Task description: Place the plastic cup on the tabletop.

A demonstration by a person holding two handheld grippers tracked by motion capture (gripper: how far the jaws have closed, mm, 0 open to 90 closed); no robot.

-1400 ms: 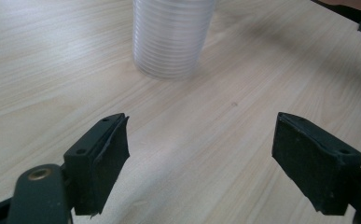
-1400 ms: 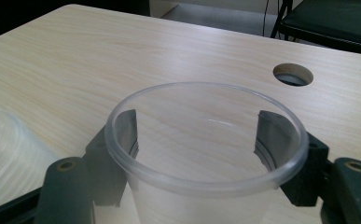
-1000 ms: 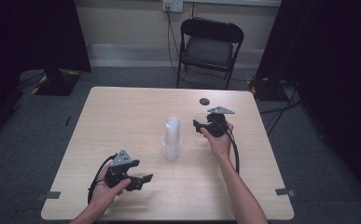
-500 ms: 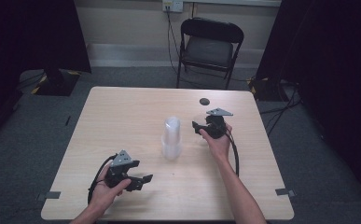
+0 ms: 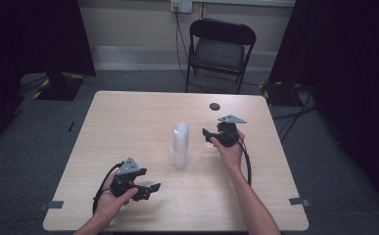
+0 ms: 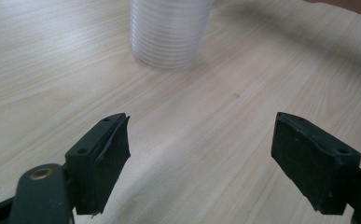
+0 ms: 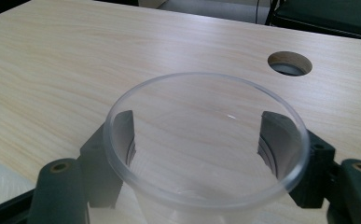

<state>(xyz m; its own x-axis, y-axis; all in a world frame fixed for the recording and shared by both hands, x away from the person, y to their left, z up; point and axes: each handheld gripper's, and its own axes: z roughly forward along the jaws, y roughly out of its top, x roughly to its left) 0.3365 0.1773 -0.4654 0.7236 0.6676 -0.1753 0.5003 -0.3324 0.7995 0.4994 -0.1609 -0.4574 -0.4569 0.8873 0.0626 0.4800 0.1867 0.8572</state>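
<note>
The counter (image 5: 128,127) was pale wood with a fine straight grain, and a tall stack of clear ribbed cups (image 5: 179,144) stood upright near its middle (I took it as my landmark). To the right of the stack, and a touch farther back, the right tool (image 5: 209,134) sat in the person's hand with a single clear cup (image 7: 206,140) between its jaws; in the right gripper view the black pads flanked the cup's wall on either side, and the jaws had just been opening, so I could not tell whether they pressed on it. Beyond that cup, toward the far right corner, a round cable hole (image 5: 215,106) was cut through the wood.

Nearer the front edge and to the left of the stack, the left tool (image 5: 150,188) rested in the other hand, its jaws spread wide apart with only bare wood between them; the stack's base showed just ahead of it.

Behind the counter, past the stack, a black folding chair (image 5: 221,51) stood against a light wall with a socket (image 5: 181,6) and hanging leads. Grey carpet (image 5: 30,132) lay all round, with dark curtains (image 5: 30,34) on both sides.
</note>
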